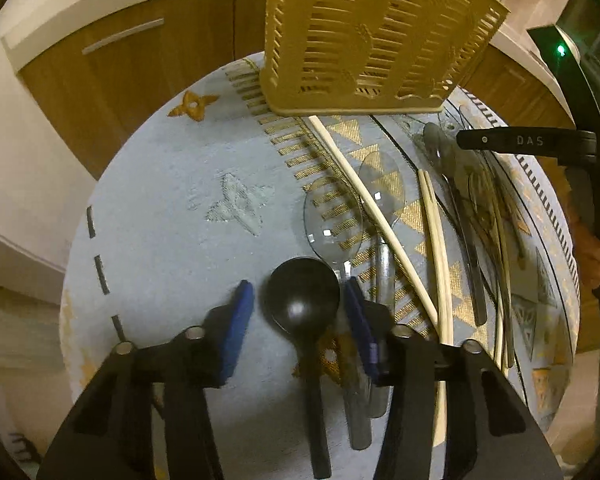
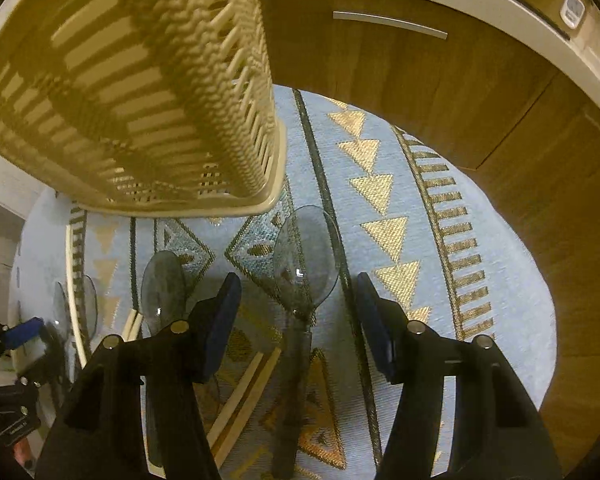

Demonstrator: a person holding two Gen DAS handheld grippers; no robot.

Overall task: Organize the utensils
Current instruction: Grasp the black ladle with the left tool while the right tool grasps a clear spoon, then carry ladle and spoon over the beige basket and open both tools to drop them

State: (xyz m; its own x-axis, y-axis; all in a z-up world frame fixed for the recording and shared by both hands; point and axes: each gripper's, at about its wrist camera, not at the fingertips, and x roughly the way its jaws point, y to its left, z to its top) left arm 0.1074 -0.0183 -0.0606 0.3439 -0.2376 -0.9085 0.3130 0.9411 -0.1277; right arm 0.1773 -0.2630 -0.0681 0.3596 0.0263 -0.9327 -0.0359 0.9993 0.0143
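A black spoon (image 1: 302,296) lies on the round table's blue patterned cloth (image 1: 172,184), its bowl between the fingers of my open left gripper (image 1: 298,304). Clear plastic spoons (image 1: 332,220) and wooden chopsticks (image 1: 372,216) lie to its right. A beige slotted utensil basket (image 1: 376,36) stands at the far side. My right gripper (image 2: 296,316) is open above a smoky clear spoon (image 2: 305,260), its fingers on either side. The basket (image 2: 140,92) looms at upper left in the right wrist view. More clear spoons (image 2: 163,284) and chopsticks (image 2: 244,388) lie left.
Wooden cabinet doors with metal handles (image 1: 122,36) (image 2: 388,24) stand behind the table. The table edge (image 2: 540,280) curves close on the right. The right gripper's body (image 1: 532,142) reaches in from the right of the left wrist view, over a pile of dark clear utensils (image 1: 468,208).
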